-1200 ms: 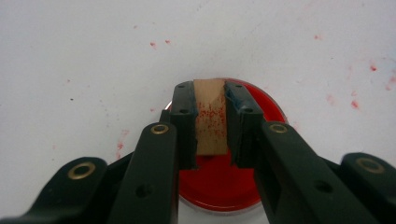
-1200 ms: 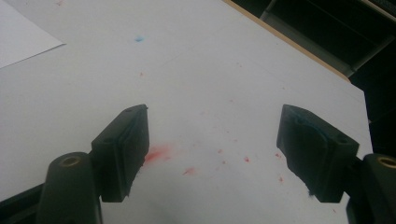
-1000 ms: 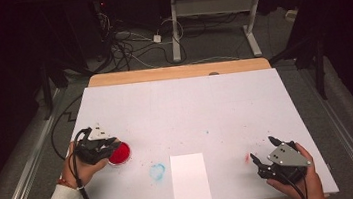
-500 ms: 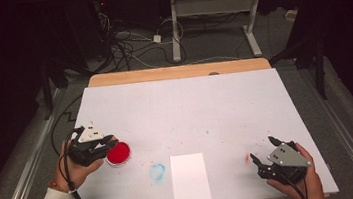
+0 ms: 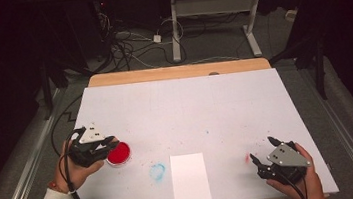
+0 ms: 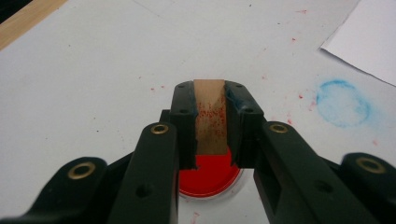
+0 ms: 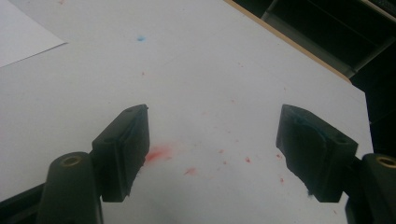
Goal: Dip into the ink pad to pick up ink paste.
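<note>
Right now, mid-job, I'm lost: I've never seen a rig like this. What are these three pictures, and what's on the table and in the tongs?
There is no robot here. A person holds a pair of black tongs in each hand.

The high view looks down on a white table. The left tongs are at its left, the right tongs at its right. The other two pictures come from cameras riding on each tool, looking along its jaws.

On the table lie a round dish of red ink, a sheet of white paper, a blue ring stain and a red smudge.

The left tongs are shut on a small wooden block speckled with red, just above the dish. The right tongs are open and hold nothing.
</note>
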A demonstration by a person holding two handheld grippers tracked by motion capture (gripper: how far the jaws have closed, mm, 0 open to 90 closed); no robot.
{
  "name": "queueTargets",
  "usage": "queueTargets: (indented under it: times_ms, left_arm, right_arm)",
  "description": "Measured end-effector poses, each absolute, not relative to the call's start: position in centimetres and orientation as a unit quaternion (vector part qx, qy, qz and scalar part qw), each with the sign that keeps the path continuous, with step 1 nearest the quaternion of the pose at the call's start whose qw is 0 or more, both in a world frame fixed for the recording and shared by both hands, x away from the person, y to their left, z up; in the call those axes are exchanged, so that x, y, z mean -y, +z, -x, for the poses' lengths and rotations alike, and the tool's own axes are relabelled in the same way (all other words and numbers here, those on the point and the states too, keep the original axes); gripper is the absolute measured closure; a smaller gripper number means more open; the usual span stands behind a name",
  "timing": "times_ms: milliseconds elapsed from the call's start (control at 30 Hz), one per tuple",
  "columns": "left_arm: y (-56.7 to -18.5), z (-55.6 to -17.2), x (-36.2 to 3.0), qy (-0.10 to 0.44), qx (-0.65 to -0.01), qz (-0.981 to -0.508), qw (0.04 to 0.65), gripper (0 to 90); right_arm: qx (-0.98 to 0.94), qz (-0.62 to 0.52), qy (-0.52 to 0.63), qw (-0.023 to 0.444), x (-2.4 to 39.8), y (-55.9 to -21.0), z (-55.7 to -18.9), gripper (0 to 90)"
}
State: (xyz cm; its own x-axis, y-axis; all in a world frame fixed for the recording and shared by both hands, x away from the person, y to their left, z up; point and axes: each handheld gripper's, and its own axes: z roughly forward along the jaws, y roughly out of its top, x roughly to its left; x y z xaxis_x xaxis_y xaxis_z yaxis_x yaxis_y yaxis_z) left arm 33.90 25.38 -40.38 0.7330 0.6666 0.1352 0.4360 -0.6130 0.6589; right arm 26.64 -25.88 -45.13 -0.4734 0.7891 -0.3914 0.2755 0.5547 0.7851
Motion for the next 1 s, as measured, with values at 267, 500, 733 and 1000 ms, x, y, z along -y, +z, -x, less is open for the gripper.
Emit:
queueTargets:
  times_ms: [267, 500, 733, 1000]
  left_arm:
    - [-42.3, -35.0, -25.4, 0.167, -0.322, -0.887, 0.286, 73.8]
    - [-44.4, -36.2, -25.2, 0.145, -0.329, -0.896, 0.261, 73.8]
    - [-45.5, -36.6, -25.2, 0.129, -0.33, -0.899, 0.257, 73.8]
    - [-45.8, -36.9, -25.6, 0.11, -0.341, -0.894, 0.269, 73.9]
  right_arm:
    - [-0.795, -0.333, 0.328, 0.386, 25.8, -45.2, -26.8, 26.2]
    - [-0.794, -0.335, 0.327, 0.388, 25.9, -45.2, -26.6, 26.3]
    - [-0.795, -0.333, 0.327, 0.387, 25.9, -45.2, -26.6, 26.4]
    - [-0.794, -0.332, 0.328, 0.388, 25.8, -45.2, -26.6, 26.3]
